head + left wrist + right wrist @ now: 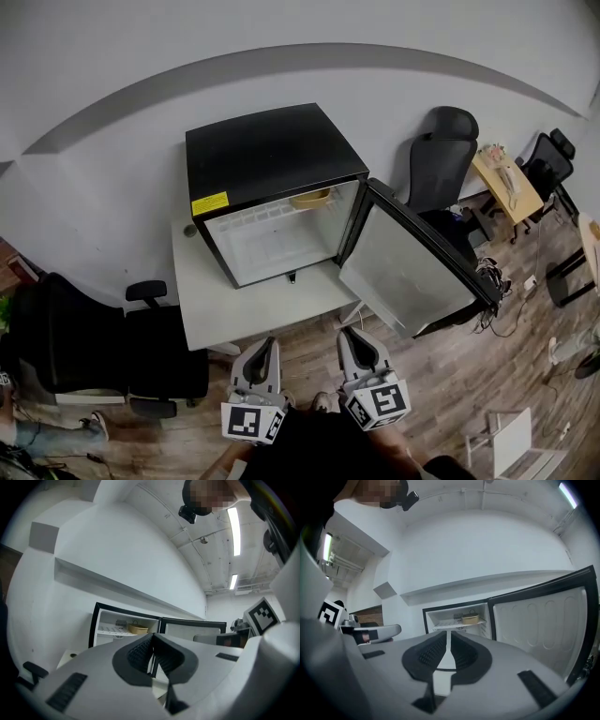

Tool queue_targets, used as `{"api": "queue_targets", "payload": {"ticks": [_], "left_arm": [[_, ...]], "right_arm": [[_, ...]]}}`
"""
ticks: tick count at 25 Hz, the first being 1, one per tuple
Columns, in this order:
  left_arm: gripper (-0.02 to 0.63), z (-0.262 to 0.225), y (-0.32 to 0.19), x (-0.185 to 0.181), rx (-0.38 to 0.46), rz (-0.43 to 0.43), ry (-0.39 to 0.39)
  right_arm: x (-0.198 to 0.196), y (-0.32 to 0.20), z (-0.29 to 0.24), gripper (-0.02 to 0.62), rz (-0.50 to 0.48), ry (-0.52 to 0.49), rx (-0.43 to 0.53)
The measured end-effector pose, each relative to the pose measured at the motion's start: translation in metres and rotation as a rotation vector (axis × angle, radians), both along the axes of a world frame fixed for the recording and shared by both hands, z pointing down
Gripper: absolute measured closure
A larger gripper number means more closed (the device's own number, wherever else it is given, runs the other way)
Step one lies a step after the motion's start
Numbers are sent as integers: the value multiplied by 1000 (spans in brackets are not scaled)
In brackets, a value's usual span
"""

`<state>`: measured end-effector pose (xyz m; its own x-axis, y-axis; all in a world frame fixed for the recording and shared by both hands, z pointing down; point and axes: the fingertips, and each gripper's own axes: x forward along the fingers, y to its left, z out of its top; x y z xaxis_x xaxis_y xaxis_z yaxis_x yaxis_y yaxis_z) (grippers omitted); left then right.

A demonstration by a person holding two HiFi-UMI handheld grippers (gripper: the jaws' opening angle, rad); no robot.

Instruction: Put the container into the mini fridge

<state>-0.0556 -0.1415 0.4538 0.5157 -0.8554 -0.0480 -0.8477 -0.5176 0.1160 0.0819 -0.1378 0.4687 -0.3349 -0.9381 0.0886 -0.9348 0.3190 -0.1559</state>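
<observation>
Nearest the person, the left gripper (267, 349) and the right gripper (354, 339) hang side by side in front of the mini fridge (267, 150). Both sit short of the front edge of the counter (253, 314) and aim level at the open cabinet. The left gripper's jaws are clenched together with nothing between them. The right gripper's jaws are likewise pressed closed on empty air. Neither carries anything, which fits a load already delivered. I judge they are held clear of the fridge so that nothing stands in the sweep of the door.

Beyond them the white counter carries the mini fridge, set toward its rear so that a bare strip lies in front of the cabinet. The door (412, 267) stands swung wide to the fridge's right, past the counter's edge. This leaves the whole opening free for reaching in.

Inside the mini fridge, the container (311, 198), a shallow tan tub, sits upright on the upper shelf (446, 626), toward the hinge side. It looks set back far enough that the door should close without touching it. The placing itself therefore appears done. The door is not yet shut, and closing it would likely fall to the right gripper, which is nearer to it.

Behind the mini fridge is a plain pale wall (103, 197). A dark chair (89, 347) stands to the fridge's left and a black office chair (442, 155) to its right.
</observation>
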Motion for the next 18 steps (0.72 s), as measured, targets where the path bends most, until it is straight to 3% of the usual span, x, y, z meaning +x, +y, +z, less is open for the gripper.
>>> {"api": "queue_targets", "payload": {"ticks": [18], "left_arm": [[597, -1, 15, 10, 3, -18, -18]], "right_arm": [[1, 12, 1, 563, -35, -12, 9]]}}
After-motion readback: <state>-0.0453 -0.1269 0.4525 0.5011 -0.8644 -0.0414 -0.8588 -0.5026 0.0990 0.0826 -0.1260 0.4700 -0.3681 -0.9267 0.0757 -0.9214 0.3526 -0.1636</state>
